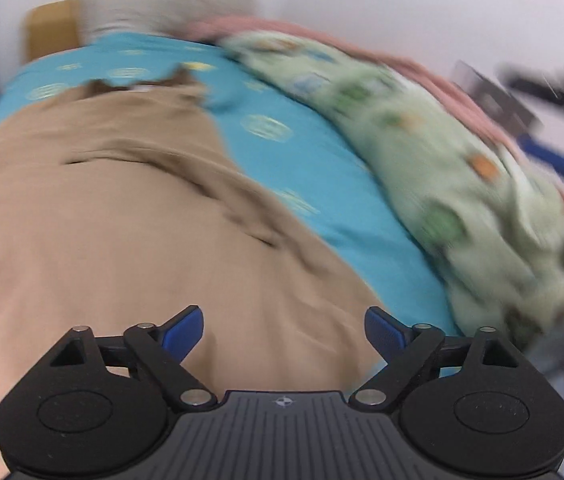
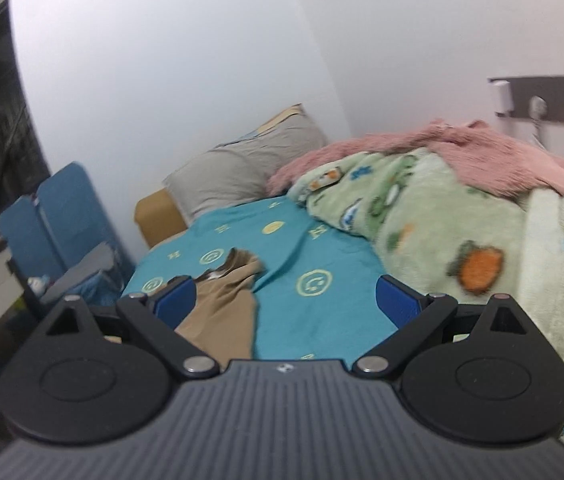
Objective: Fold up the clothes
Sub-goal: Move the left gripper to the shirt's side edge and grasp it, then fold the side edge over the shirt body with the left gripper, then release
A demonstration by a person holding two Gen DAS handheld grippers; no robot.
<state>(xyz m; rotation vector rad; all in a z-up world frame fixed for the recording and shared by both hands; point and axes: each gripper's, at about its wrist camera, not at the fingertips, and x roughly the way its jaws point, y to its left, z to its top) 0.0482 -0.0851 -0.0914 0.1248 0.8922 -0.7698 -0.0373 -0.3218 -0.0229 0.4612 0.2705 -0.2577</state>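
A tan garment (image 1: 94, 216) lies spread on the teal bed sheet (image 1: 305, 152), its collar end at the far side. My left gripper (image 1: 283, 332) hovers open over the garment's near part, nothing between its blue pads (image 1: 186, 330). In the right wrist view only a strip of the tan garment (image 2: 222, 304) shows, running from the lower left toward its collar. My right gripper (image 2: 285, 300) is open above the sheet (image 2: 321, 292), its left pad beside the garment's edge. The left wrist view is blurred.
A green patterned blanket (image 2: 461, 232) and a pink fluffy blanket (image 2: 481, 152) are heaped along the right side of the bed. A grey pillow (image 2: 250, 168) leans at the headboard. A blue folding chair (image 2: 62, 220) stands left of the bed. Wall sockets (image 2: 541, 104) sit above the blankets.
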